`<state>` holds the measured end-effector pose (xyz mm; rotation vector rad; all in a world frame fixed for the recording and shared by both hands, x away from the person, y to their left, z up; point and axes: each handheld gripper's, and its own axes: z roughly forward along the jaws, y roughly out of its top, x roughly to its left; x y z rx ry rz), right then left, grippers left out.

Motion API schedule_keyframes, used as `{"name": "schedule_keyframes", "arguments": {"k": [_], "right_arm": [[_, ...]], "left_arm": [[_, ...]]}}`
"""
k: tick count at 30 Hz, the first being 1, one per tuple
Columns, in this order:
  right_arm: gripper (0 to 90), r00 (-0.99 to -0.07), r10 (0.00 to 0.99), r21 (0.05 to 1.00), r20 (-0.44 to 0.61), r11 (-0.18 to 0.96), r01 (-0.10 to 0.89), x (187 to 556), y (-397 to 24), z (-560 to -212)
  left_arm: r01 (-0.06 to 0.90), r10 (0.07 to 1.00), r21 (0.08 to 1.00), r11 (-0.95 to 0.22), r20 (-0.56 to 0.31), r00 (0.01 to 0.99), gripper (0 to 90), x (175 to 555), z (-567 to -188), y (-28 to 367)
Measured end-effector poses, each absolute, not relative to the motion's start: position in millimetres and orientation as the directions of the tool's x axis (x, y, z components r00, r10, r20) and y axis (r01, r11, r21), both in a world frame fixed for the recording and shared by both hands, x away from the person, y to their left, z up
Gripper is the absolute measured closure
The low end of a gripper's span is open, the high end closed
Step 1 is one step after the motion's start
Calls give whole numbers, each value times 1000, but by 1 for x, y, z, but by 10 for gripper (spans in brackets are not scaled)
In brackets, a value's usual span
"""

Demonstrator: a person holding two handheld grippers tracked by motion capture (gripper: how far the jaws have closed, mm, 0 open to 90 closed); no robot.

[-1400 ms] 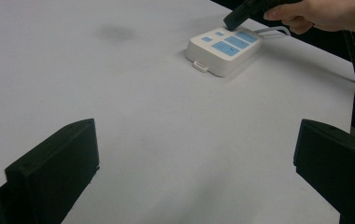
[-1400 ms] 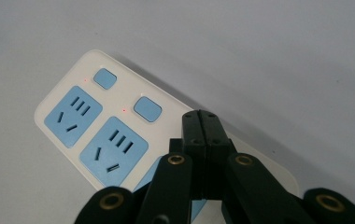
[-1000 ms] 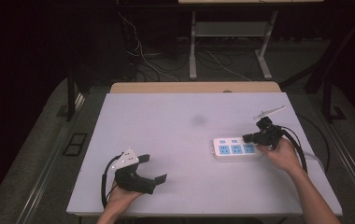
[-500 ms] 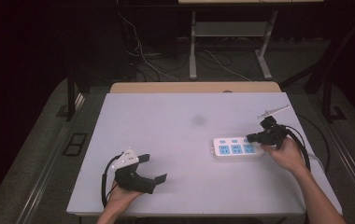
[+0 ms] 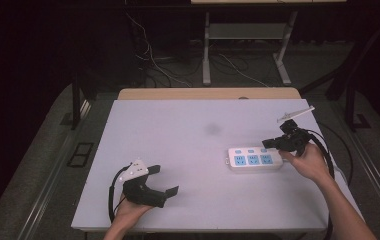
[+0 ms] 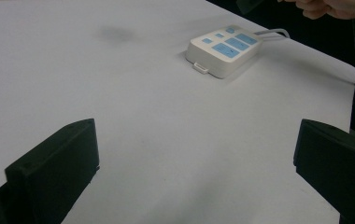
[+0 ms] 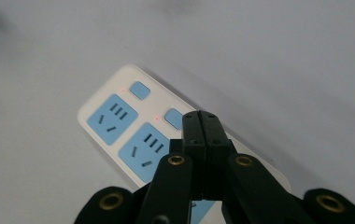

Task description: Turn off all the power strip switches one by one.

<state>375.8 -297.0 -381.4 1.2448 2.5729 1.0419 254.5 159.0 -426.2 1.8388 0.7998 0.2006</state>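
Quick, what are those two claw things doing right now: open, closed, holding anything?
Left gripper: fingers wide open, nothing between them, resting on the table.
Right gripper: fingers closed together, holding nothing, above the power strip.

In the right gripper view the closed black jaws of the right gripper (image 7: 201,122) cover the near part of the power strip (image 7: 119,116), so its third socket is almost hidden and only a bit of blue shows under them. The text beside the small red lights is too small to read. In the left gripper view the left gripper (image 6: 194,154) is cut by the bottom edge, and the hand (image 6: 334,7) is cut by the top edge. The strip's cable (image 6: 273,32) disappears behind the table edge.
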Motion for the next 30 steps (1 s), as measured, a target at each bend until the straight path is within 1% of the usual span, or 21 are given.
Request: {"name": "schedule_keyframes", "arguments": {"k": [5, 13, 30], "right_arm": [[900, -678, 711, 621, 185, 450, 642, 376, -291, -372], [900, -694, 697, 615, 182, 470, 633, 378, -281, -368], [900, -711, 678, 596, 187, 496, 631, 389, -264, -378]], "left_arm": [[427, 607, 881, -205, -227, 761, 0, 254, -426, 159], [427, 607, 881, -204, -228, 761, 0, 255, -426, 159], [425, 607, 882, -205, -226, 762, 0, 254, -426, 160]]}}
